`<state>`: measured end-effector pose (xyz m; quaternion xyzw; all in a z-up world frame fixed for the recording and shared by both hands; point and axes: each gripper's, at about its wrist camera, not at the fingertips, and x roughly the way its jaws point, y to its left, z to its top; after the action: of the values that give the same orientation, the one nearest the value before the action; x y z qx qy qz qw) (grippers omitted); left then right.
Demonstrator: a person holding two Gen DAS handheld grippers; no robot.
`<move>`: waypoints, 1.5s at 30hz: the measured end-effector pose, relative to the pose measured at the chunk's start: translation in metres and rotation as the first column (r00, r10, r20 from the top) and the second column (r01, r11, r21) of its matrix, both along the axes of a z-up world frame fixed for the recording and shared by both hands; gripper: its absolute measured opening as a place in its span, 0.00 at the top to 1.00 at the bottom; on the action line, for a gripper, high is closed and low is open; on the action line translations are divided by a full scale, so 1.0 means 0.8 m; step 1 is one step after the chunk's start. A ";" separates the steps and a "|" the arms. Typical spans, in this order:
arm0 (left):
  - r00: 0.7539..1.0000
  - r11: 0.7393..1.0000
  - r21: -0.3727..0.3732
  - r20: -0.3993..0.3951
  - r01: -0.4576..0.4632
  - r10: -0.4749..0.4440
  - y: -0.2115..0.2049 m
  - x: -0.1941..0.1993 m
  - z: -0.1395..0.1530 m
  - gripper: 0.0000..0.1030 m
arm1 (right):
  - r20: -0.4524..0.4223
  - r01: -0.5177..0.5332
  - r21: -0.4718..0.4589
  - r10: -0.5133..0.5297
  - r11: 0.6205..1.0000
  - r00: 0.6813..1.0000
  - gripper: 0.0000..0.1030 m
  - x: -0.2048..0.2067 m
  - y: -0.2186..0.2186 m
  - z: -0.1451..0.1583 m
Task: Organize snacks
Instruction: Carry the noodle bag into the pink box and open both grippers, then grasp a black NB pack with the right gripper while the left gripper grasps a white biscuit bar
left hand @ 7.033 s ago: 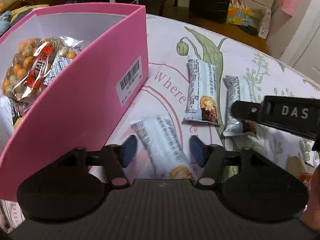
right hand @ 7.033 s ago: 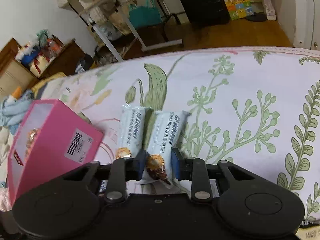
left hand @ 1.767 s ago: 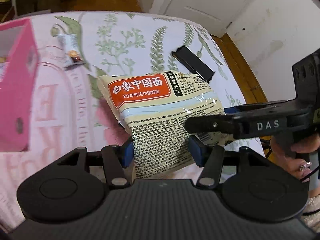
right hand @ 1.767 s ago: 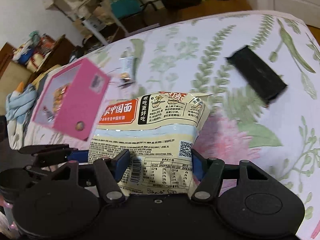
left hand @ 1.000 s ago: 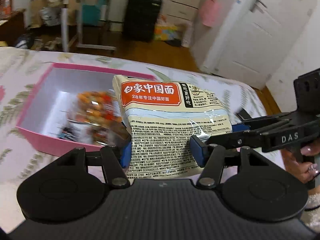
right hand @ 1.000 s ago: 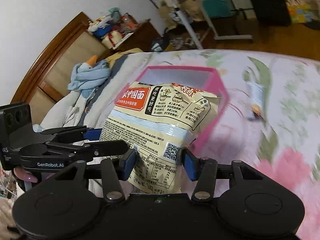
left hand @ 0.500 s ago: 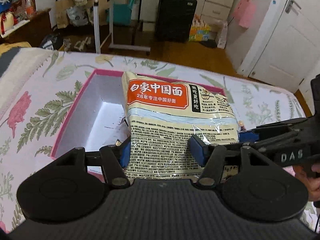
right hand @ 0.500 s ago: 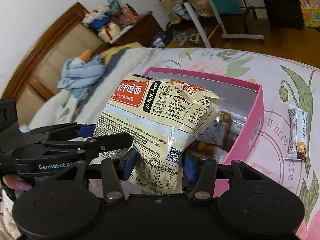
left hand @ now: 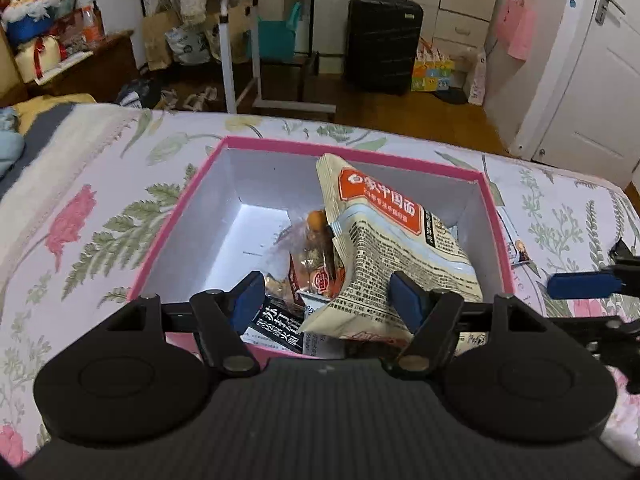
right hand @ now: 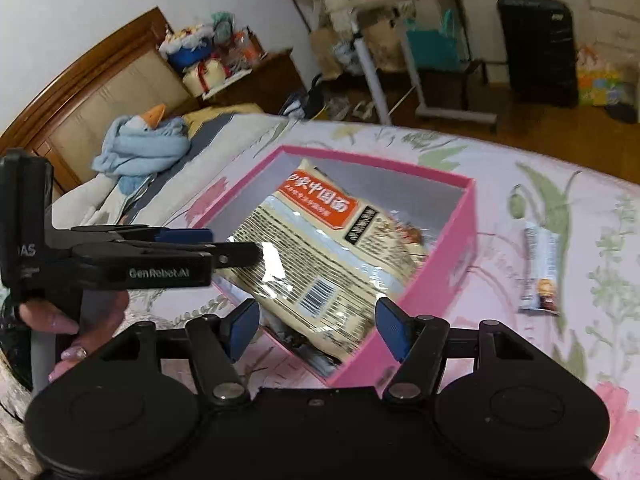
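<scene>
the left tongs [left hand: 324, 294] hang over the near rim of the pink box [left hand: 200, 176], jaws opening, blue pads clear of the noodle packet [left hand: 384, 248] that lies between and below them; released. the right tongs [right hand: 316, 324] are likewise opening and released, hovering over the box's near corner with the packet below the gap, touching neither pad.

the one noodle packet sits inside the box, leaning tilted on the snacks beneath it. in the left wrist view its long axis runs from the near wall up toward the far wall, orange label end [left hand: 380, 200] raised and pointing away, barcode end nearest the tongs. it fills the right half of the box; the left half shows bare white floor [left hand: 256, 232], open room beside the left wall.

under the packet one clear bag of round orange snacks [left hand: 316, 256] and one dark packet [left hand: 280, 324] show; more may be hidden.

outside, one snack bar [right hand: 540, 272] lies on the floral bed cover [right hand: 580, 208], well apart from the box's right wall. a hand [right hand: 64, 328] grips the left tongs' handle.
</scene>
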<state>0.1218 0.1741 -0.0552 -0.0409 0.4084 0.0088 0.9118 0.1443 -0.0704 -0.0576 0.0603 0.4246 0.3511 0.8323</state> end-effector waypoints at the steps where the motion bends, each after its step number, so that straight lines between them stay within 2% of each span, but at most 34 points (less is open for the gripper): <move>1: 1.000 1.000 -0.008 0.007 0.007 -0.006 -0.002 -0.004 0.005 0.34 | 0.007 0.013 0.005 -0.013 1.000 1.000 0.33 -0.005 -0.010 0.002; 8: 0.995 0.993 -0.072 0.034 0.098 -0.096 -0.036 -0.027 0.042 0.35 | 0.080 0.100 -0.002 -0.099 0.995 0.992 0.33 -0.038 -0.078 0.011; 13: 0.982 0.975 -0.120 0.042 0.189 -0.185 -0.080 -0.037 0.060 0.37 | 0.152 0.175 -0.040 -0.167 0.984 0.974 0.33 -0.060 -0.127 0.015; 22: 0.934 0.927 -0.119 0.032 0.356 -0.355 -0.188 -0.027 0.059 0.37 | 0.265 0.285 -0.145 -0.240 0.948 0.934 0.32 -0.077 -0.209 -0.001; 26: 0.926 0.922 -0.082 0.050 0.378 -0.375 -0.239 -0.004 0.040 0.37 | 0.344 0.357 -0.158 -0.287 0.921 0.894 0.32 -0.071 -0.255 -0.019; 31: 0.930 0.931 0.045 0.043 0.362 -0.364 -0.295 0.047 -0.017 0.37 | 0.352 0.402 -0.241 -0.307 0.883 0.884 0.32 -0.041 -0.306 -0.052; 35: 0.947 0.946 0.045 -0.013 0.322 -0.322 -0.312 0.089 -0.060 0.37 | 0.335 0.402 -0.286 -0.303 0.869 0.892 0.31 -0.012 -0.339 -0.083; 39: 0.961 0.959 0.066 -0.028 0.275 -0.274 -0.325 0.122 -0.088 0.36 | 0.281 0.359 -0.347 -0.269 0.866 0.921 0.31 0.026 -0.369 -0.120; 43: 0.973 0.966 0.120 -0.030 0.230 -0.228 -0.334 0.151 -0.109 0.36 | 0.226 0.283 -0.343 -0.214 0.896 0.950 0.31 0.049 -0.389 -0.147; 45: 0.980 0.969 0.151 -0.060 0.195 -0.188 -0.337 0.168 -0.120 0.36 | 0.232 0.275 -0.346 -0.202 0.897 0.952 0.28 0.057 -0.391 -0.153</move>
<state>0.2559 -0.0951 -0.1511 0.0704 0.4289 -0.0463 0.8994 0.1900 -0.3835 -0.1804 -0.0815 0.3916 0.1628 0.9019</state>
